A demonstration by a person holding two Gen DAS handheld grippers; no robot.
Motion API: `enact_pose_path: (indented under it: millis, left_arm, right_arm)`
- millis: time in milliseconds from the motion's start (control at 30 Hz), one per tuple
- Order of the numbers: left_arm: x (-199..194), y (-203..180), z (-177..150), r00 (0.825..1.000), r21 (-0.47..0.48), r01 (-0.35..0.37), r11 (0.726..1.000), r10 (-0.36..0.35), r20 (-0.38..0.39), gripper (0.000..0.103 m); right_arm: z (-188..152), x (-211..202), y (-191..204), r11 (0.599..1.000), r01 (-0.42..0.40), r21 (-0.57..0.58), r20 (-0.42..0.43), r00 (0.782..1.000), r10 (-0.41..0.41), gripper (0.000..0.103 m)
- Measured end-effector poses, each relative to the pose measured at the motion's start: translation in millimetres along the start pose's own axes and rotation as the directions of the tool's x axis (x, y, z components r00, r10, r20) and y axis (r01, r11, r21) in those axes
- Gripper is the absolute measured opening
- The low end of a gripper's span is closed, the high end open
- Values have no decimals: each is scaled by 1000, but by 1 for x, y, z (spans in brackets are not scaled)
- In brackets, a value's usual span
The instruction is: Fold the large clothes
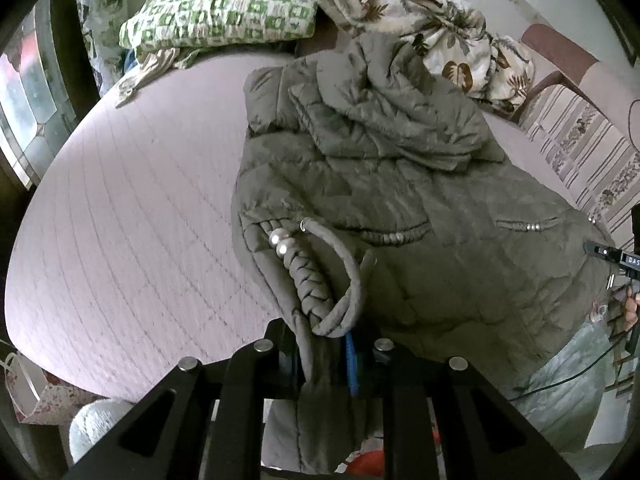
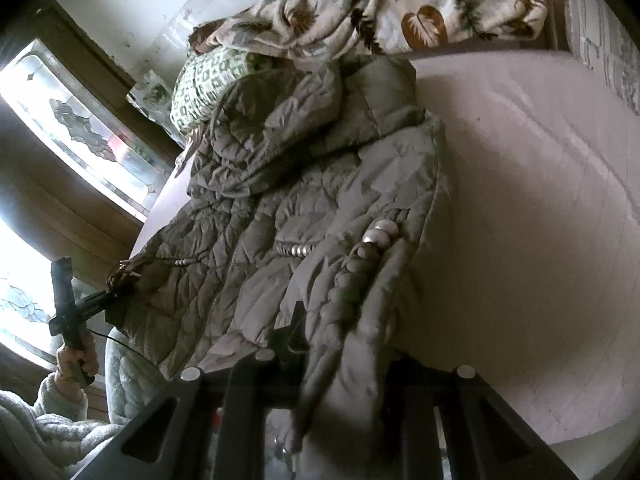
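Pink quilted bed [image 1: 132, 200] carrying olive padded jacket [image 1: 380, 184], hood toward pillows. Left gripper [image 1: 320, 356] fingers clamped on hem by braided cord [image 1: 308, 280]; right gripper [image 2: 320, 364] pinching opposite hem corner. Best: keep hem taut, lift both corners level, fold toward hood.

The jacket [image 1: 400, 208] is matt, quilted olive cloth with a braided fabric cord [image 1: 308, 280] and glossy pearly beads [image 1: 280, 242], lying on a bed [image 1: 140, 200] of smooth, faintly ribbed pink cloth.
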State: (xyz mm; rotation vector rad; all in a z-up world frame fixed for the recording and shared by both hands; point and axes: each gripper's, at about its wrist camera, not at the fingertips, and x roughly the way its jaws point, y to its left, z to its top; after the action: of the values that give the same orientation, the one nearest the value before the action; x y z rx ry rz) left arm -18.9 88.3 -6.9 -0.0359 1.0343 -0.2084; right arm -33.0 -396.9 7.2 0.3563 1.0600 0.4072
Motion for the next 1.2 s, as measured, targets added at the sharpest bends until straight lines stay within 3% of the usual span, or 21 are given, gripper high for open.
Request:
enact_pose_path:
  millis: [367, 1200]
  left_arm:
    - [-17, -4, 27, 998, 19, 9, 1000, -10, 57, 18]
    - [-24, 7, 107, 988, -50, 72, 996, -65, 140, 18]
  right_arm:
    - [26, -13, 13, 999, 2, -35, 49, 999, 0, 19]
    - [100, -22, 24, 997, 12, -80, 130, 991, -1, 18]
